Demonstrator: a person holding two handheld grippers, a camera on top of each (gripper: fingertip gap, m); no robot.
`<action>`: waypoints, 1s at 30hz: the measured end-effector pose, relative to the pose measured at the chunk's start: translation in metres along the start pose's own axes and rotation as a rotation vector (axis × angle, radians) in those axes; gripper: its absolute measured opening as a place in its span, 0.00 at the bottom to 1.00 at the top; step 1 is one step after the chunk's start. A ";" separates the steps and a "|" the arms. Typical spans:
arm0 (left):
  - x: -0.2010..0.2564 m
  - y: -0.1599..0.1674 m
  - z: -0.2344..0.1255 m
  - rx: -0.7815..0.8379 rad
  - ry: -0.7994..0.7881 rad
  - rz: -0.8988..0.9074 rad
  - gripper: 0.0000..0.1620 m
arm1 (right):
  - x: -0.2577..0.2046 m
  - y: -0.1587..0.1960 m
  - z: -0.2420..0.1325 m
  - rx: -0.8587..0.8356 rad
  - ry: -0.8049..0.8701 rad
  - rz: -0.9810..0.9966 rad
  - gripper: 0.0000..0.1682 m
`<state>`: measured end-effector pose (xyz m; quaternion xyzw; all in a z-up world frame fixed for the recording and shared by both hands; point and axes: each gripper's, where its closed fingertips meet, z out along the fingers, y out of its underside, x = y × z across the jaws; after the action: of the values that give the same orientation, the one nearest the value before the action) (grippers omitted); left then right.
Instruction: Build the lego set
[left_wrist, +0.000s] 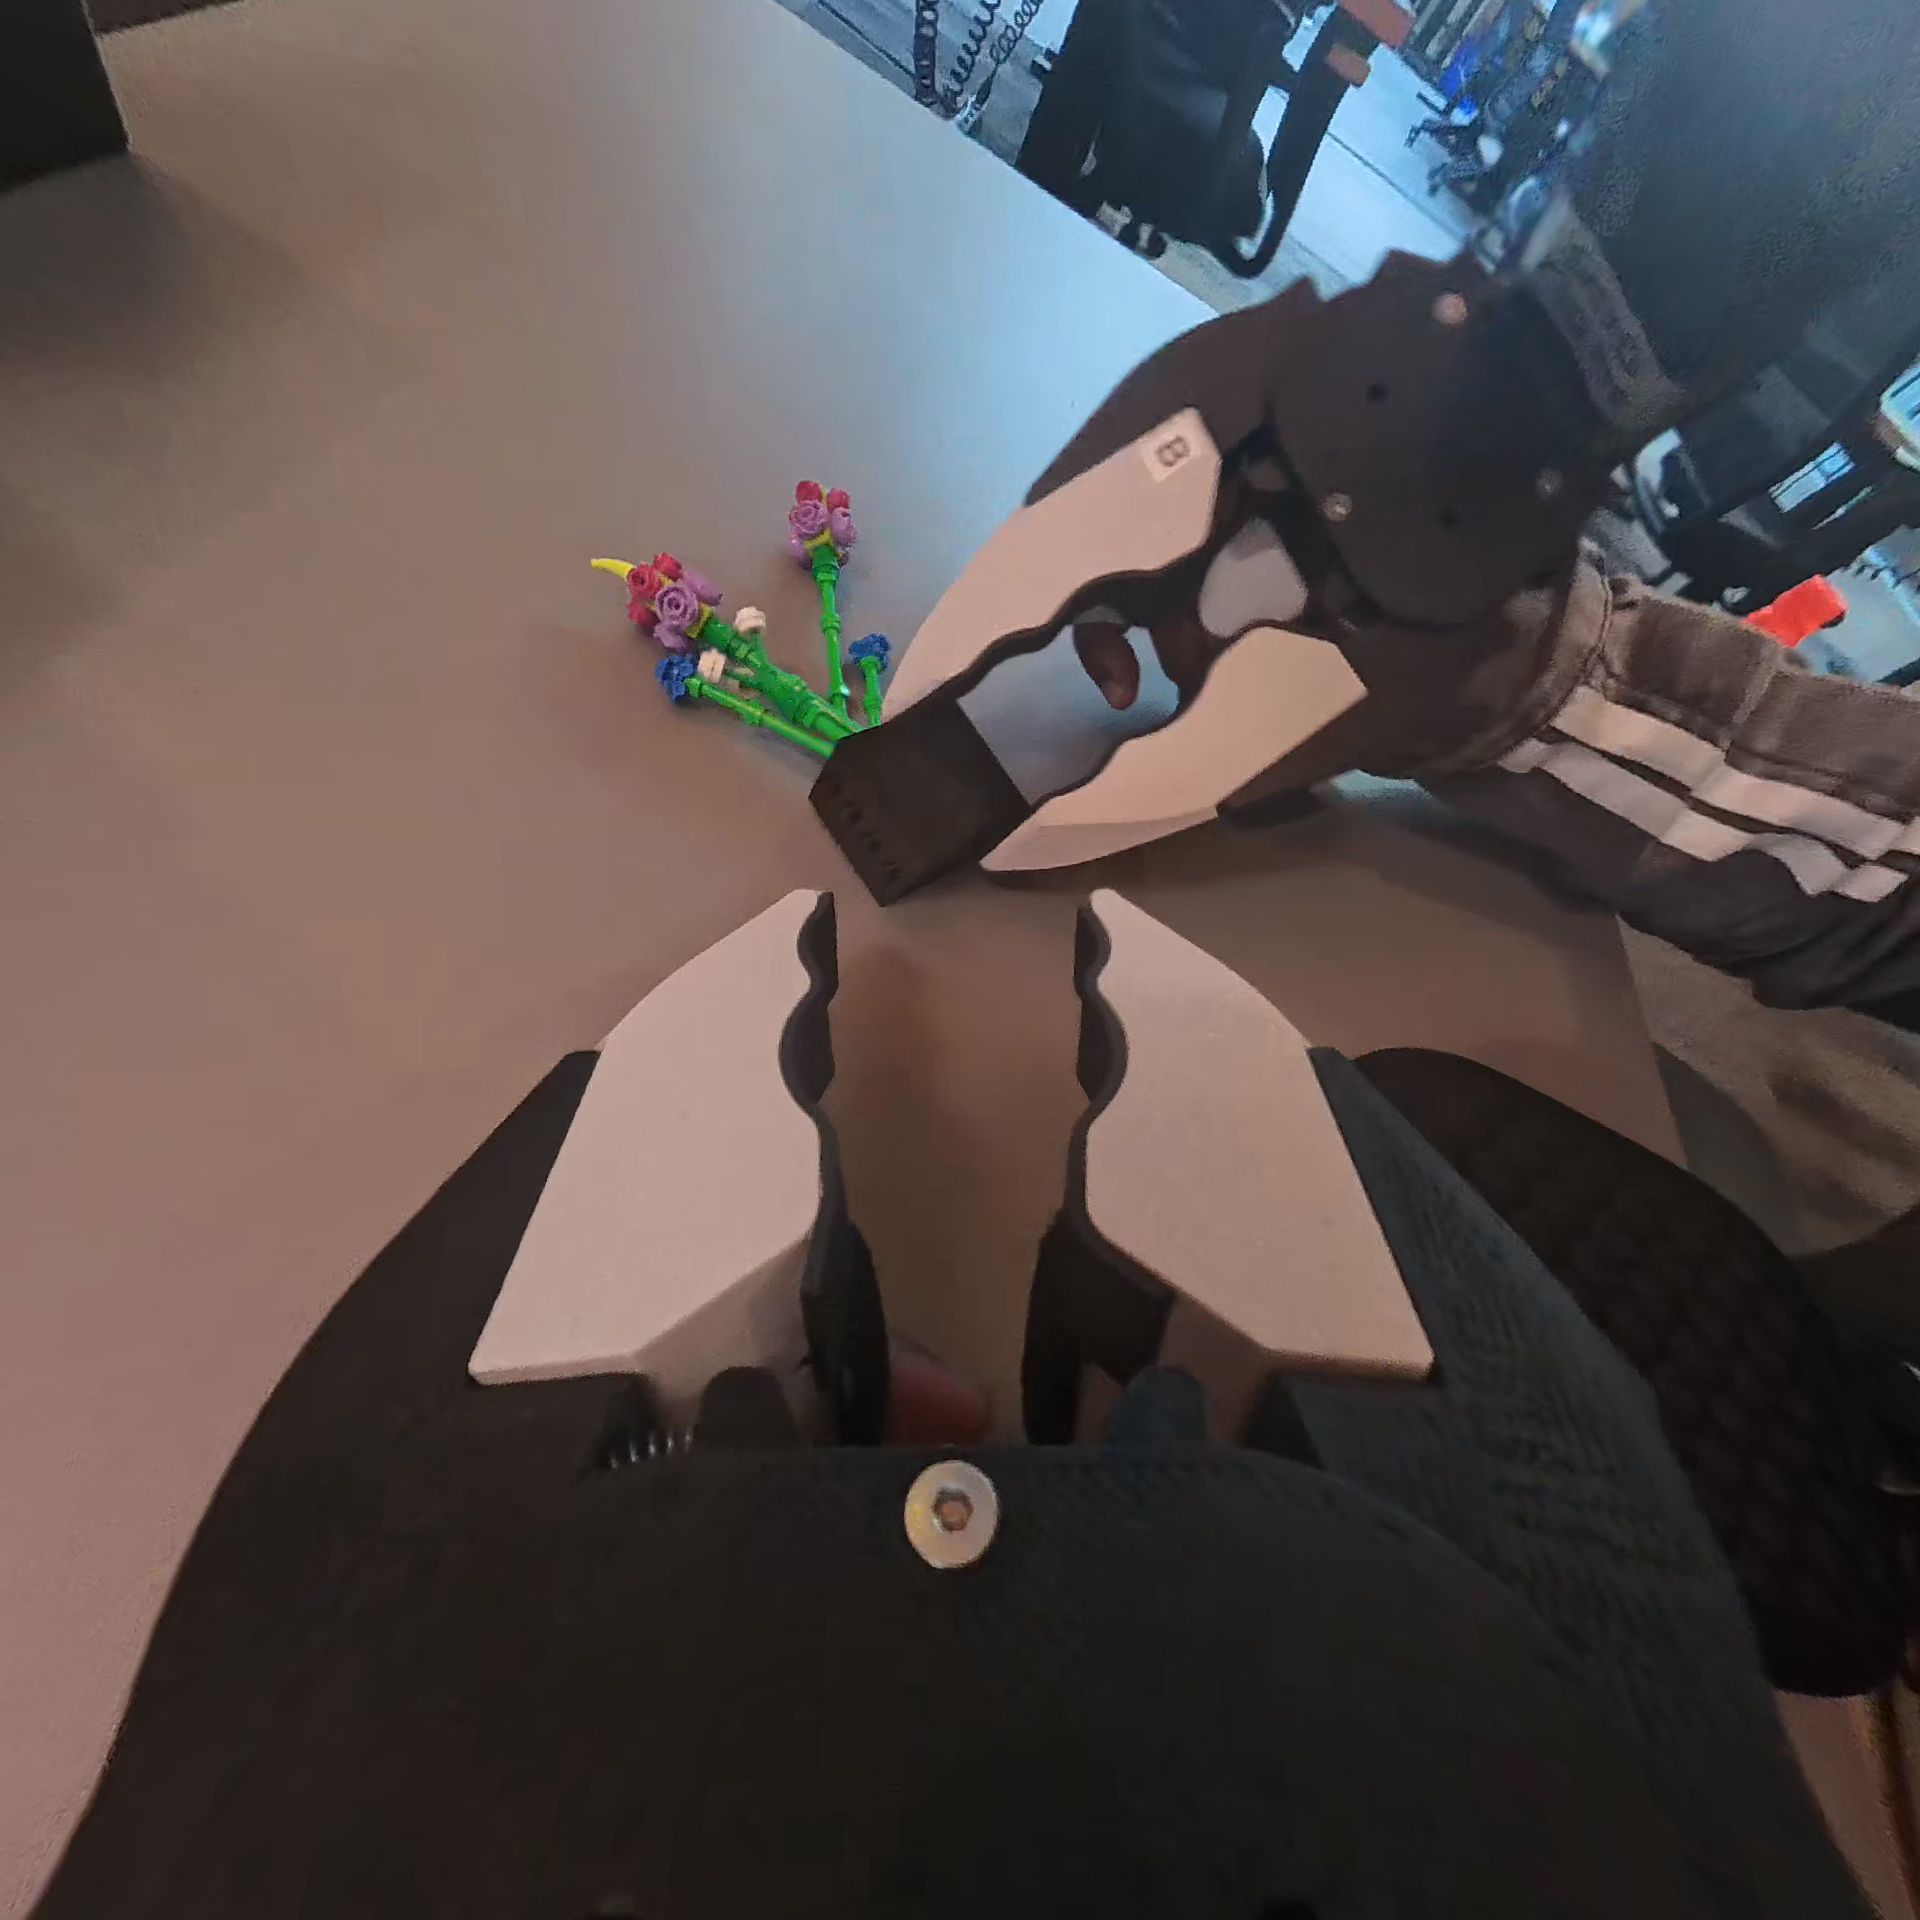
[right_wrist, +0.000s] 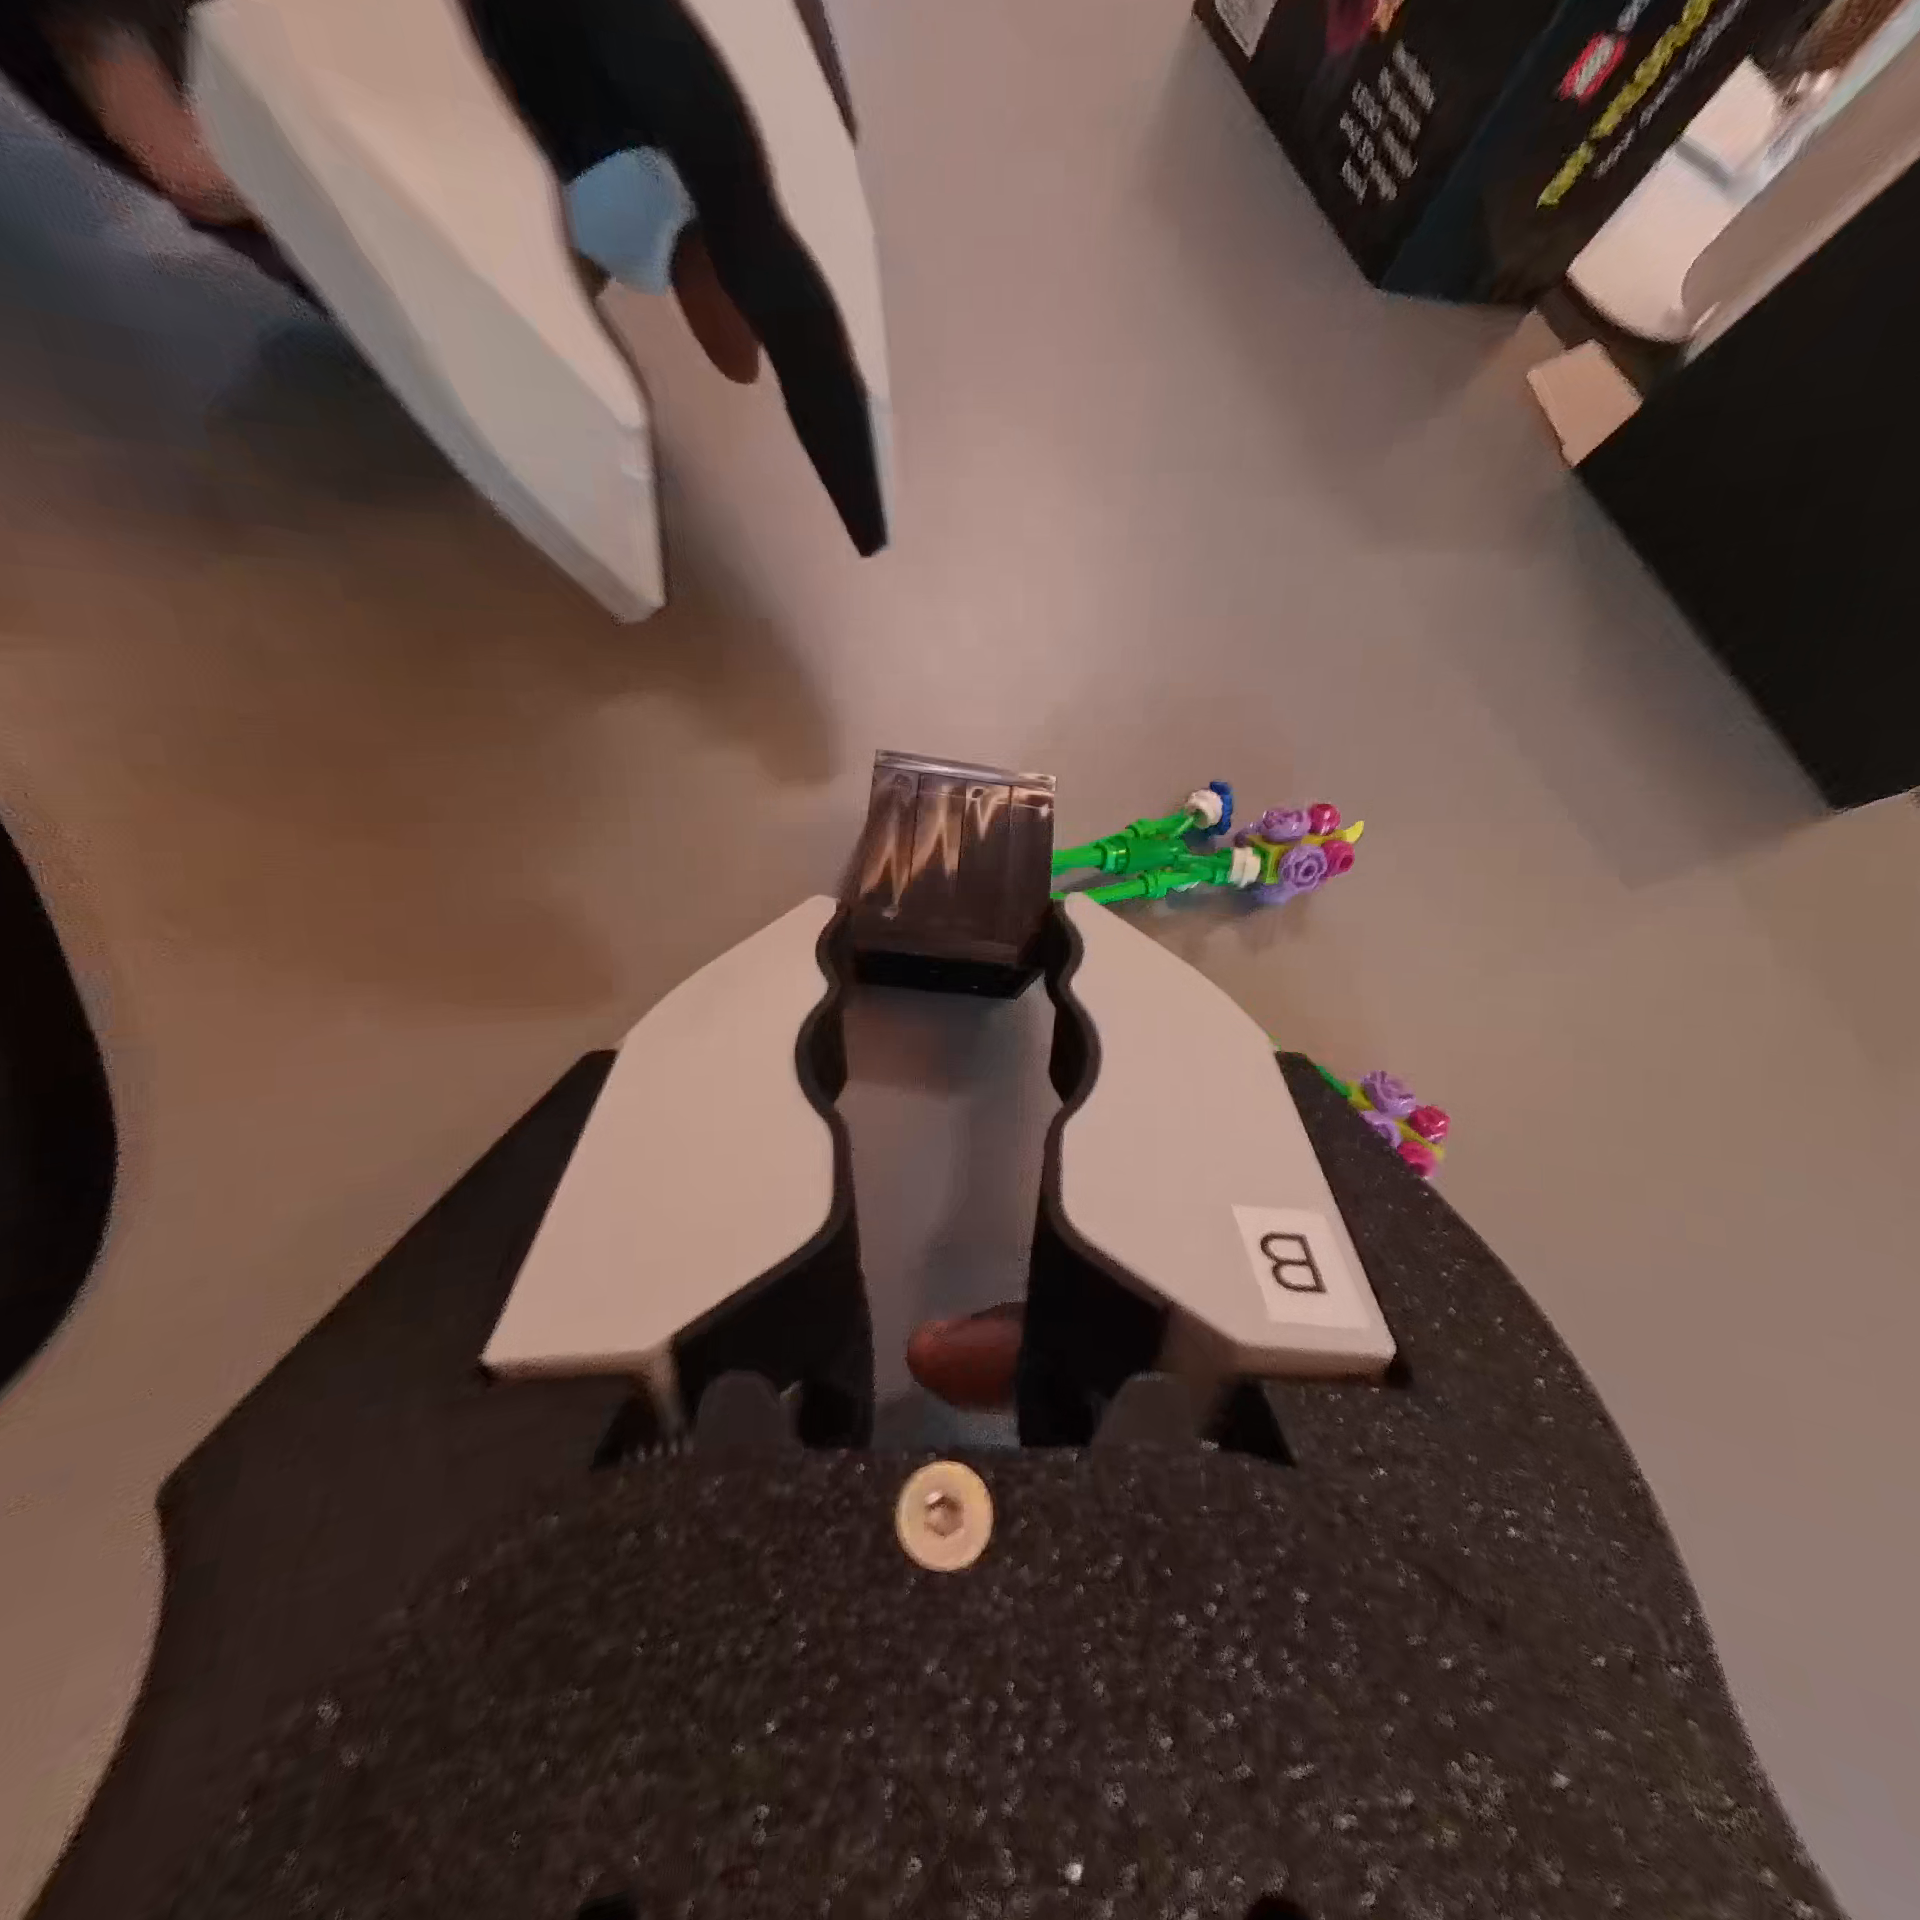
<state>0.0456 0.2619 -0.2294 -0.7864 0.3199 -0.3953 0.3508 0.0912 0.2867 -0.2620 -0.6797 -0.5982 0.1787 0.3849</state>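
A black lego block (right_wrist: 951, 873) is clamped between the fingertips of my right gripper (right_wrist: 951, 935); it is shut on it, low over the grey table. In the left wrist view the right gripper (left_wrist: 935, 769) comes in from the right, holding the block (left_wrist: 904, 821). Just behind the block lies a bunch of lego flowers (left_wrist: 748, 644) with green stems and purple, red, blue and white blooms; it also shows in the right wrist view (right_wrist: 1216, 852). A separate purple flower stem (right_wrist: 1403, 1122) lies beside it. My left gripper (left_wrist: 956, 914) is open and empty, facing the block at close range.
The left gripper (right_wrist: 753, 577) hangs over the table at upper left in the right wrist view. A dark lego box (right_wrist: 1455, 135), a small white carton (right_wrist: 1579, 405) and a black object (right_wrist: 1766, 540) stand at the right. The table's far edge (left_wrist: 1091, 208) borders an office floor. The tips of one gripper are about 7 cm away from the tips of the other. My right tips are roughly 20 cm from the black object (right_wrist: 1766, 540).
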 end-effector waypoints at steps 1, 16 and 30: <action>-0.002 0.001 0.000 0.003 0.005 -0.021 0.26 | 0.000 -0.001 -0.001 0.004 0.030 -0.052 0.21; 0.008 0.018 0.010 -0.107 0.161 -0.083 0.27 | -0.032 -0.040 -0.014 0.175 0.401 -0.702 0.21; 0.010 0.043 -0.005 -0.196 0.046 0.244 0.17 | -0.061 -0.037 -0.024 0.339 0.086 -0.424 0.28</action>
<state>0.0365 0.2289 -0.2575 -0.7630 0.4579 -0.3346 0.3102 0.0695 0.2210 -0.2323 -0.4722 -0.6717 0.1630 0.5470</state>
